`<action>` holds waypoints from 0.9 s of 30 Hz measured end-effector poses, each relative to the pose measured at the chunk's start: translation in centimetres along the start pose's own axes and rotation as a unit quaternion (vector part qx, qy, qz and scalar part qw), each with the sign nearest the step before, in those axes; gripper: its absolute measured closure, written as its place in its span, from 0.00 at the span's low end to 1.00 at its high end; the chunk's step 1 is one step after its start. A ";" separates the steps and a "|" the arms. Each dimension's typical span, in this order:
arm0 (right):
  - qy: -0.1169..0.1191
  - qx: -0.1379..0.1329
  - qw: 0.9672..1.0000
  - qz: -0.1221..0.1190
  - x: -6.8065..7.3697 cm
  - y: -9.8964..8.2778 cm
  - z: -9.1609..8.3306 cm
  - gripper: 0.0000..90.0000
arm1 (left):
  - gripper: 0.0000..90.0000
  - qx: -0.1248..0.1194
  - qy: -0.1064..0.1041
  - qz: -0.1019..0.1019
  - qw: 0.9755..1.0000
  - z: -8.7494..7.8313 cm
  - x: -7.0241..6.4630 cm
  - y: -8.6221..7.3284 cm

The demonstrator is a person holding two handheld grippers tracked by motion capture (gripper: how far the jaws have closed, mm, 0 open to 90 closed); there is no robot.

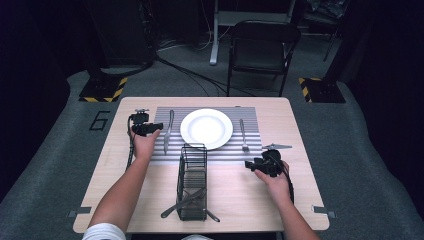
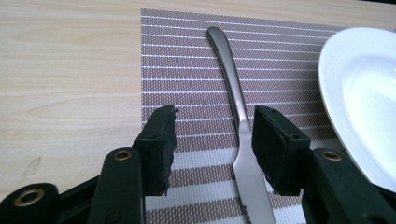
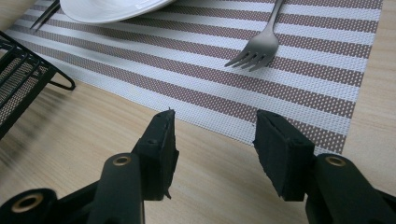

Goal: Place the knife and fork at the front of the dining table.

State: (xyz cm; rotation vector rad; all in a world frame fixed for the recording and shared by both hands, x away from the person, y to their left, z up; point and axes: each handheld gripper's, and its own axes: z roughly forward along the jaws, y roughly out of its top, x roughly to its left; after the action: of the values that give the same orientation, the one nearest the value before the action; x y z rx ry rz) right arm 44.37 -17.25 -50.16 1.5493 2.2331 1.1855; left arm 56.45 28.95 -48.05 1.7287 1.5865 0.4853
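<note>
The left gripper [image 2: 212, 140] is open over the knife [image 2: 238, 116]; lower squarely, close on its handle. The right gripper [image 3: 215, 149] is open, empty.

**Open jaws over bare wood**

The right gripper [image 3: 212, 149] is holding its jaws apart at the bottom of the frame. A fork [image 3: 259, 49] is lying on the striped placemat [image 3: 299, 88] above; a white plate [image 3: 109, 8] is showing upper left, a black wire basket [image 3: 23, 79] at left.

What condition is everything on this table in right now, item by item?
Plate: empty, on the striped placemat.
Knife: flat, left of the plate.
Fork: flat, right of the plate.
Wire caddy: holds cutlery.
Left gripper: open, over the knife.
Right gripper: open, holding nothing.
</note>
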 end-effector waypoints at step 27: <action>-0.006 -0.012 1.000 -0.017 0.6 0.5 -0.6 0.51 | 0.49 -0.021 -0.085 0.095 0.992 -10.2 -1.7 -1.0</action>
State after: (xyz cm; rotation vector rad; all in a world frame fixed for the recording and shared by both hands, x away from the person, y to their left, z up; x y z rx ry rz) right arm 44.15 -16.95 -49.25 1.4994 2.2203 1.1862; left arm 48.37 29.92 -41.67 1.8471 1.2912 0.4474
